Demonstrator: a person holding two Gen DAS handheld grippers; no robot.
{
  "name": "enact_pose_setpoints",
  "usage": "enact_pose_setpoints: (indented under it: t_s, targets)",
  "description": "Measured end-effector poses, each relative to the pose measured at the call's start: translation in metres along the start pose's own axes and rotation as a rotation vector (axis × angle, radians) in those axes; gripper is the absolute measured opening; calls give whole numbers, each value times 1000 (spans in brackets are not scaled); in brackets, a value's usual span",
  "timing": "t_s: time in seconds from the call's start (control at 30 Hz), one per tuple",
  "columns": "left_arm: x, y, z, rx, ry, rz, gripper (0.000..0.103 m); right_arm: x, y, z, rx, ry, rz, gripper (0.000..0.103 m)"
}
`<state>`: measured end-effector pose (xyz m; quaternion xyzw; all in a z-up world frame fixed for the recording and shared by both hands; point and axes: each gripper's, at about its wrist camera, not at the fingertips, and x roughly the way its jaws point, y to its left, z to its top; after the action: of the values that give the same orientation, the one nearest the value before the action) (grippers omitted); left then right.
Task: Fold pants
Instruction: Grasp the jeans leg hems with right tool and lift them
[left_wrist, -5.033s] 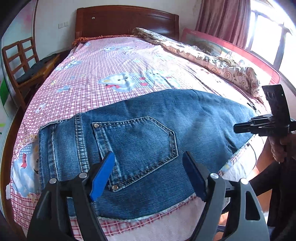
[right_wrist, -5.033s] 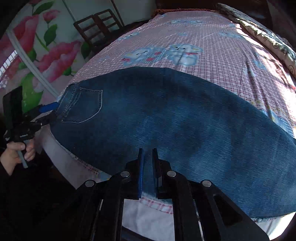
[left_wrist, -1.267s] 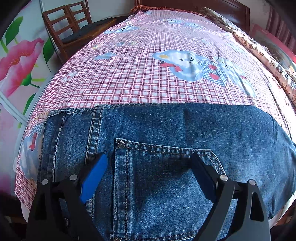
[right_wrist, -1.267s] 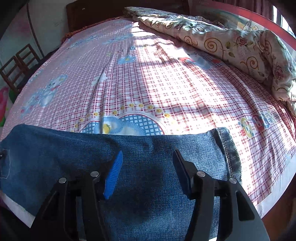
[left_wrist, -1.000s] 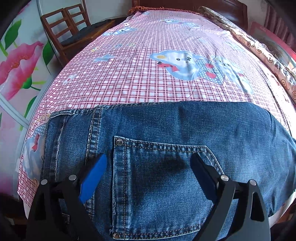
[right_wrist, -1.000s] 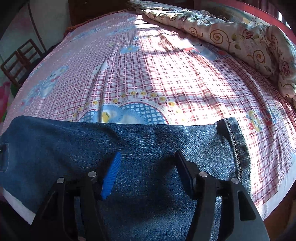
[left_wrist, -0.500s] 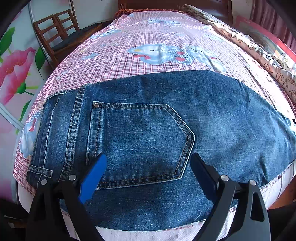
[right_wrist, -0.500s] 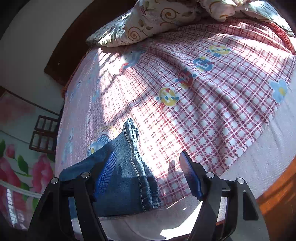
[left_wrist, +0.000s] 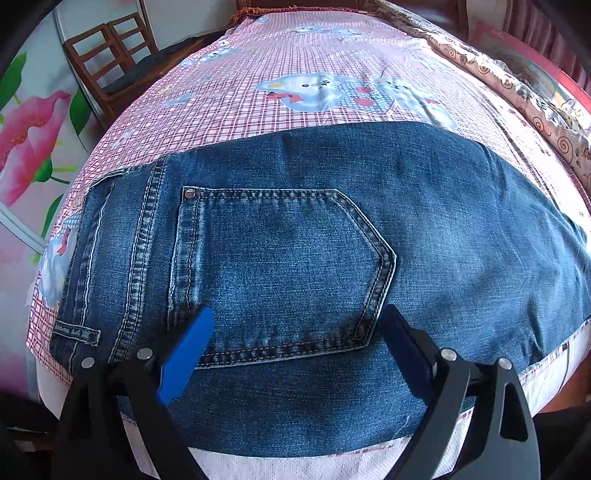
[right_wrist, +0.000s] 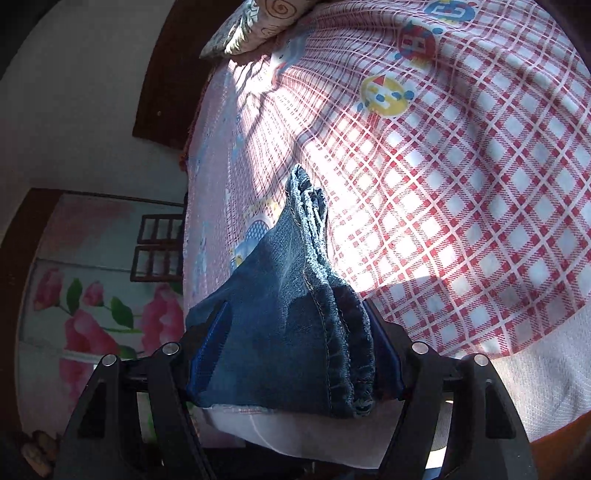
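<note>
Left wrist view: the pants (left_wrist: 295, 240) lie flat on the checked bed sheet (left_wrist: 229, 96), back pocket (left_wrist: 280, 269) up, near the bed's front edge. The left gripper (left_wrist: 295, 332) hangs over the pocket, jaws spread wide, holding nothing.

Right wrist view: the right gripper (right_wrist: 295, 347) has its jaws apart, having just been opening, with the hem (right_wrist: 340, 332) of the pants (right_wrist: 273, 314) between them; whether the pads press it cannot be told.

Pink checked bedsheet (left_wrist: 229, 99), wooden chairs (left_wrist: 110, 59), floral wall panel (right_wrist: 92, 306), sunlight on bed.
</note>
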<state>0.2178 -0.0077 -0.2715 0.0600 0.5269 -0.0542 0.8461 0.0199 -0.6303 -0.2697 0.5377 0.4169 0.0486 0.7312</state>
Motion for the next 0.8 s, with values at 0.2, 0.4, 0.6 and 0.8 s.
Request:
enact_pose_setpoints:
  t_s: [0.2, 0.4, 0.6, 0.8]
  targets:
    - [0, 0, -2, 4, 1, 2, 92, 5, 27, -6, -125, 48, -155, 11]
    - [0, 0, -2, 4, 1, 1, 92, 15, 5, -5, -27, 54, -186, 11]
    - [0, 1, -3, 5, 0, -9, 92, 12, 1, -5, -3, 52, -144, 7]
    - [1, 2, -3, 9, -3, -12, 94, 6, 46, -13, -103, -13, -248, 6]
